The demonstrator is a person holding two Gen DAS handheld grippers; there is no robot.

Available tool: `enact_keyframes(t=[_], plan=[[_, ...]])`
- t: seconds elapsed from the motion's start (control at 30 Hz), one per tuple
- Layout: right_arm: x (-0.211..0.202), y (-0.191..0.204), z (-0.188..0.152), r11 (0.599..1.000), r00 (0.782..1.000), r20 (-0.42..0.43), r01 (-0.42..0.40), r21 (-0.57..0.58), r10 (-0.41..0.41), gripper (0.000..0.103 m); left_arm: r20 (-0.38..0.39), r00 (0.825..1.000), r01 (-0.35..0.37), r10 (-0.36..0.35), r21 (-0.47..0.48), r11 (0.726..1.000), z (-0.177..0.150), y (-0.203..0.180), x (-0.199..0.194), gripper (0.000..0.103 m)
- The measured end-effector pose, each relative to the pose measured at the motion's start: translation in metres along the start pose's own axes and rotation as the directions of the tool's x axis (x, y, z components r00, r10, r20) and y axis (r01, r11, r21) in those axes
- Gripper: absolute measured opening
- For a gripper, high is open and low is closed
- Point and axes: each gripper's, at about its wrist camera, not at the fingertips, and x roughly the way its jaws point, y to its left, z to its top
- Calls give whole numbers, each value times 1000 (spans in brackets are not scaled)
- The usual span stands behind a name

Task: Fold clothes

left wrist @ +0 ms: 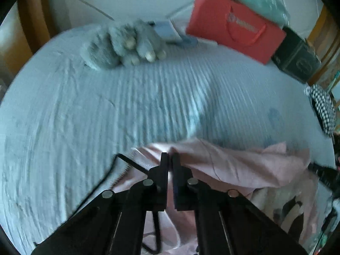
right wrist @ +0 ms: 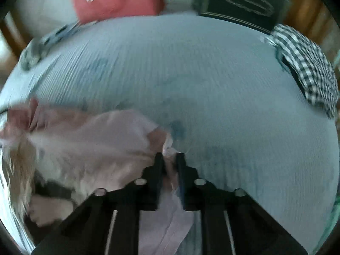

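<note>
On the pale blue striped bed sheet (left wrist: 89, 114) lie pink clothes (left wrist: 233, 165), a grey furry toy (left wrist: 119, 46), a red bag (left wrist: 233, 27) (far edge) and black-and-white checked cloth (right wrist: 306, 63).

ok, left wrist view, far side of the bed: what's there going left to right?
grey plush toy → light blue book → red paper bag → dark box → checked cloth at the right rim.
</note>
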Motion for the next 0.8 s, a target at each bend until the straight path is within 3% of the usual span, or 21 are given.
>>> enact_keyframes(t=[0.07,0.13,0.2,0.33,0.37,0.4,0.47,0.6,0.8], plan=[[-10,6,1,999,999,31,35,-37,-34,6,50,999,-1,1,9,1000,3,1,-16,1],[-32,2,11,996,990,115,83,-38,-79,5,97,995,-5,3,15,1000,10,3,-31,1],[-53,-7,28,997,980,184,82,-11,-78,5,128,992,4,-6,19,1000,28,8,-33,1],[-74,-18,56,999,976,214,33,-1,-32,5,12,998,61,-62,44,997,47,8,-21,5],[-76,-19,59,1000,978,210,15,1,-15,5,-13,998,59,-58,56,997,44,8,-20,17],[-73,-19,56,1000,981,193,0,7,-1,5,-38,998,57,-55,58,997,39,9,-14,37],[-63,-19,47,1000,987,161,-1,21,-2,5,-87,995,54,-48,60,997,29,11,-1,48],[-41,-24,25,998,995,101,-20,57,14,5,-168,984,63,-55,40,997,5,13,24,48],[-30,-31,16,996,996,85,-27,83,20,5,-197,975,115,-99,69,991,6,-11,60,51]])
